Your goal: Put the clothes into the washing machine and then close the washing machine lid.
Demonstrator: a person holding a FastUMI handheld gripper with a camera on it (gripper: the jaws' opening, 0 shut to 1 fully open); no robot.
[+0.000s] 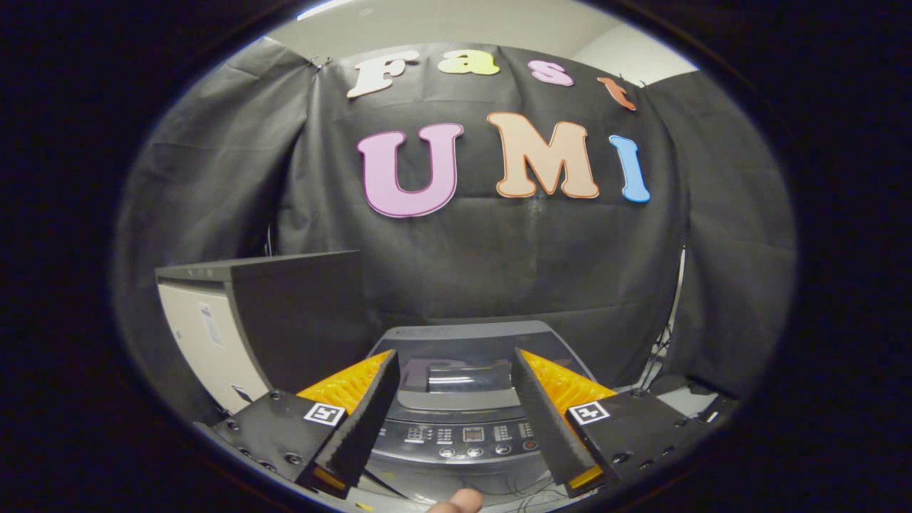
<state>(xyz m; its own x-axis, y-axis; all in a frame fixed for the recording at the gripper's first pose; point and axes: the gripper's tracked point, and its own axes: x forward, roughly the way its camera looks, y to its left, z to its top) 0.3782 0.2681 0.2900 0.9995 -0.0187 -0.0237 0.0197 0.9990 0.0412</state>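
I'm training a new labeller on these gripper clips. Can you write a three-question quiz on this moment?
1. True or false: the hand-held gripper holds a piece of clothing.
2. The lid of the washing machine is: A) raised, B) down, C) taken off.
3. Fill in: beside the washing machine stands a white ____ with a dark top.

Key
1. False: the fingers are spread apart with nothing between them, hovering above the machine.
2. B: the lid lies flat, beyond the control panel.
3. Cabinet; what sort of appliance or cupboard it is cannot be told.
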